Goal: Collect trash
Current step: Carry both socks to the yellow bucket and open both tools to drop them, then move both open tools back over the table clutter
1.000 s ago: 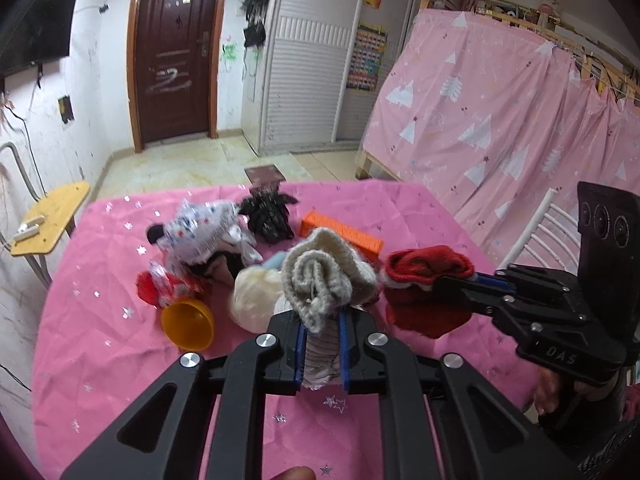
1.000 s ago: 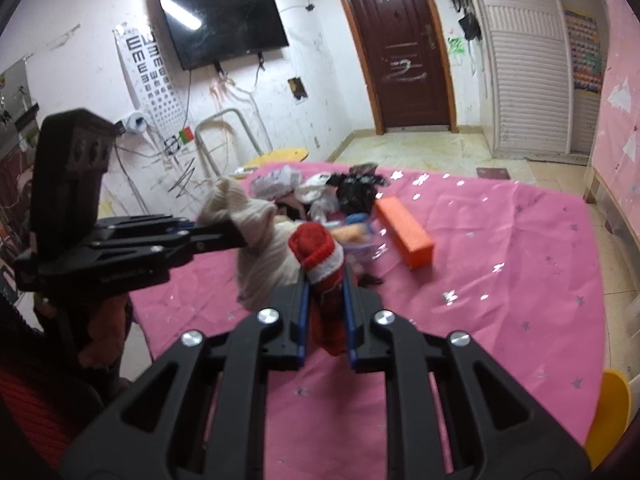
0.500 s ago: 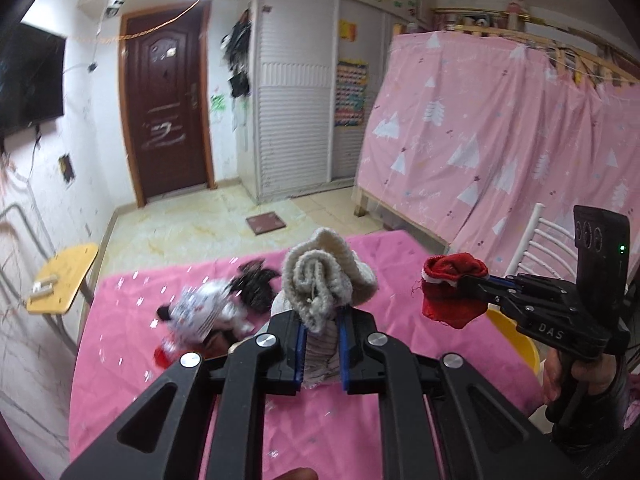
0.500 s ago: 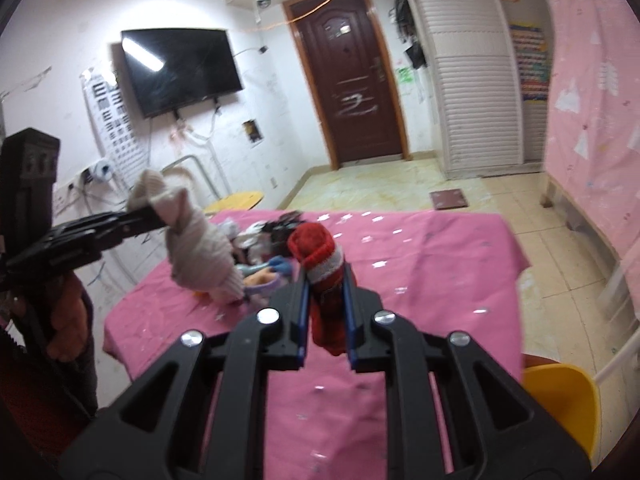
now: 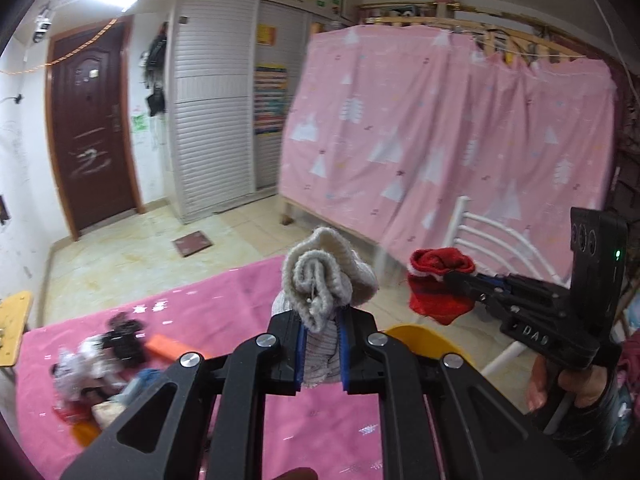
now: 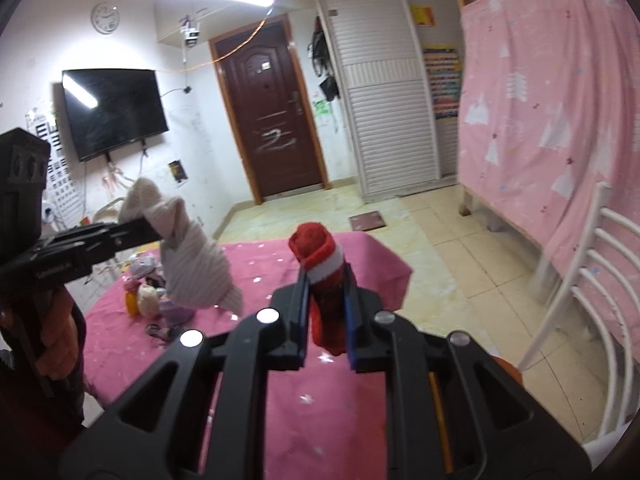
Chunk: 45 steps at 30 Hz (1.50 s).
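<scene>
My left gripper [image 5: 322, 350] is shut on a cream knitted sock [image 5: 326, 284], which bulges up above the blue pads. From the right wrist view that sock [image 6: 192, 264] hangs from the left gripper [image 6: 138, 230] over the table's left side. My right gripper [image 6: 326, 320] is shut on a red sock with a white band [image 6: 320, 268]. In the left wrist view the red sock [image 5: 438, 284] is held in the air at the right, above a yellow bin [image 5: 420, 340] beside the pink-clothed table [image 5: 224, 312].
A heap of leftover items [image 5: 100, 368], among them an orange box [image 5: 164, 350] and black crumpled stuff [image 5: 122, 340], lies on the table's left part. A white chair [image 6: 588, 280] stands right of the table, before a pink curtain [image 5: 440, 140]. Tiled floor lies beyond.
Both grippers, each keeping its sock, have lifted and swung right, away from the heap toward the table's right edge. The yellow bin has come into view.
</scene>
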### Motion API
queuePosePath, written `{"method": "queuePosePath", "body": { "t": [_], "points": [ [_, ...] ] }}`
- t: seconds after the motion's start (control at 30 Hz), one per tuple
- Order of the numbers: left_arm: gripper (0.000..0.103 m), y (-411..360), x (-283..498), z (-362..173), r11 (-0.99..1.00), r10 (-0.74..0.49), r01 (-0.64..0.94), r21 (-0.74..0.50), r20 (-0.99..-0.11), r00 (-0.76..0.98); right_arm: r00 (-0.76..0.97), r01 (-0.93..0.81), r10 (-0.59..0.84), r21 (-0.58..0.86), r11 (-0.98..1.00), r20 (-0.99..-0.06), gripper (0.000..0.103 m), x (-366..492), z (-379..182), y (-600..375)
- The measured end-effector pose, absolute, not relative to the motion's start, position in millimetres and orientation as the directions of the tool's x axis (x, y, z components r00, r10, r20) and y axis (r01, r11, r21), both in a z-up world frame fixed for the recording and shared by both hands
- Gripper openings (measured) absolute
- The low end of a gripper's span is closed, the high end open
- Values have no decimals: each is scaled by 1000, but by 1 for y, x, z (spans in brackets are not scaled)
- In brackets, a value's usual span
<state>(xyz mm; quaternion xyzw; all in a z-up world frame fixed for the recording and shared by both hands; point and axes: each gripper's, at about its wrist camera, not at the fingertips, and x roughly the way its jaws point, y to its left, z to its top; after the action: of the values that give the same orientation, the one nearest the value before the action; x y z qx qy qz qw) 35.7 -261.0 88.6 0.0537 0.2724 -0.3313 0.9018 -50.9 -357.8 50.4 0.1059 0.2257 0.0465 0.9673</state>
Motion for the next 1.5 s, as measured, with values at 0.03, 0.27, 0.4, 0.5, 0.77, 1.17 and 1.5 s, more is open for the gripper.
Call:
{"method": "queuePosePath", "body": {
  "t": [0.03,0.27,0.4,0.5,0.77,1.17,1.5],
  "points": [
    [6,-270,35,86,766,-579,636,-92,-530,620,896,-31,127,225,974,-426,14,-53,51,-362],
    [6,-321,32,69,714,-621,689,-126,-569,539,913,29,71,237,971,-403,14,-73,48,-392],
    [6,-357,30,52,684,-632,717,-134,-601,490,922,67,37,253,965,-386,14,-81,47,-410],
    [6,-378,28,39,662,-641,733,-157,-626,444,925,91,20,274,957,-379,14,-85,45,-423],
    [30,-419,39,2,641,-623,734,-226,-712,325,926,126,-4,297,947,-379,14,-90,38,-446],
    [56,-392,46,14,701,-610,671,-243,-693,386,897,130,5,274,953,-443,53,-74,21,-437],
    [56,-354,47,39,727,-611,640,-249,-660,437,884,98,29,246,964,-466,53,-62,21,-414]
  ]
}}
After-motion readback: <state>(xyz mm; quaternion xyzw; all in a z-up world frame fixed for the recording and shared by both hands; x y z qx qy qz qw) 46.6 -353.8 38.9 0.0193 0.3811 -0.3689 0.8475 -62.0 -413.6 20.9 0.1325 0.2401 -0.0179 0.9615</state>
